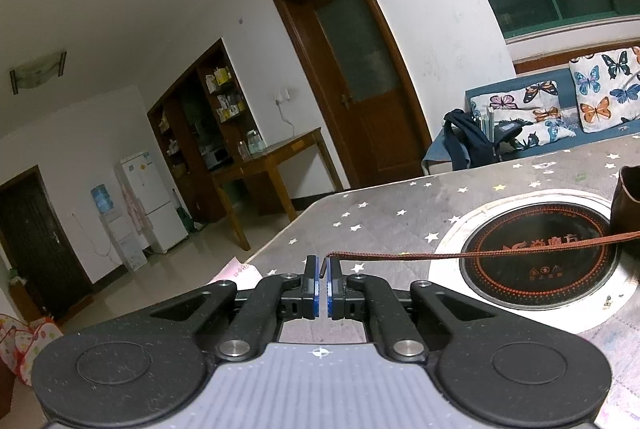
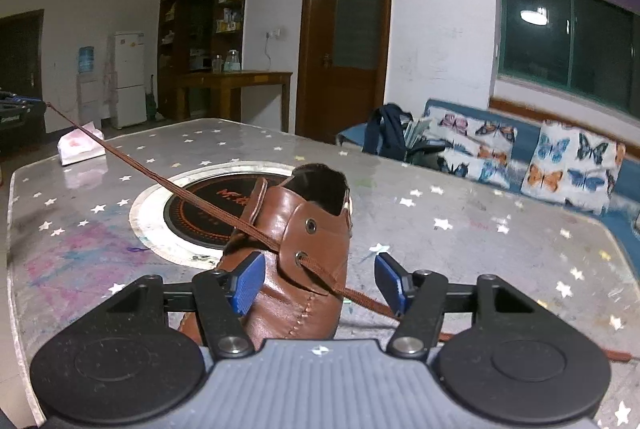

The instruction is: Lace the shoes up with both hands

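The brown leather shoe [image 2: 296,249] stands on the star-patterned table [image 2: 460,197], its heel partly over the round inset cooktop [image 2: 188,205]. A brown lace [image 2: 168,181] comes out of the lower eyelet [image 2: 299,258] and runs taut across the tongue to the left hand-held gripper [image 1: 323,271], which is clamped on the lace's tip. The right hand-held gripper [image 2: 320,279] stands with its jaws apart around the shoe's front; the blue pad [image 2: 250,281] on the left looks to touch the leather, the other is clear. The step looks like drawing the lace through. To do it well, steady the shoe with the right one and pull evenly along the eyelet's line, so the shoe does not tip.
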{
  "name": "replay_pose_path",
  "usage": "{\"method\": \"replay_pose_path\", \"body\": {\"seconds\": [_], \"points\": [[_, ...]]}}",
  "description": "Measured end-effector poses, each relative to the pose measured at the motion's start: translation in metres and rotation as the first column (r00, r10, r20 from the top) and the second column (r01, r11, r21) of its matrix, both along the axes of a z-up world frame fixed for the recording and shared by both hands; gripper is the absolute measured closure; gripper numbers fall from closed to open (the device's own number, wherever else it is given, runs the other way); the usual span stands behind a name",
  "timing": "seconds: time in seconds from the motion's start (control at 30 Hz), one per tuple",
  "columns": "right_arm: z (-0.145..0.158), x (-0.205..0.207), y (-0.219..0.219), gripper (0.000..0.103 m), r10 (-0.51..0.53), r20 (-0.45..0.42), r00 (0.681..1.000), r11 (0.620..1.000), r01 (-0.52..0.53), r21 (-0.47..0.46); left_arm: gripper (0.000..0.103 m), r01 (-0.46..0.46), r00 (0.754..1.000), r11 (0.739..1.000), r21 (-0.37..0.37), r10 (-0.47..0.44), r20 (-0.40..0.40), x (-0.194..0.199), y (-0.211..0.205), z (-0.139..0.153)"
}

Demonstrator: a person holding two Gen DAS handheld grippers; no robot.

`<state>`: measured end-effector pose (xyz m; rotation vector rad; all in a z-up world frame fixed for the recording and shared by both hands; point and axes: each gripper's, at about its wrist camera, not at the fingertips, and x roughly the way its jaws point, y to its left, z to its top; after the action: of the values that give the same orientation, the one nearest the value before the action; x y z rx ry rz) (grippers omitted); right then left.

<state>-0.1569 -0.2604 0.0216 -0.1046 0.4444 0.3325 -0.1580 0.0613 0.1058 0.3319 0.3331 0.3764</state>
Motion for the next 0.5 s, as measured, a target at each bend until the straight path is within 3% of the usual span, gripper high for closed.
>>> {"method": "replay_pose_path", "body": {"seconds": [0.5], "points": [[0.002, 0.009, 0.022, 0.041, 0.031, 0.047, 0.998, 0.999, -0.03, -0.028, 0.099, 0.019, 0.999, 1.0, -0.013, -0.019, 0.038, -0.006, 0.001, 0.008]]}}
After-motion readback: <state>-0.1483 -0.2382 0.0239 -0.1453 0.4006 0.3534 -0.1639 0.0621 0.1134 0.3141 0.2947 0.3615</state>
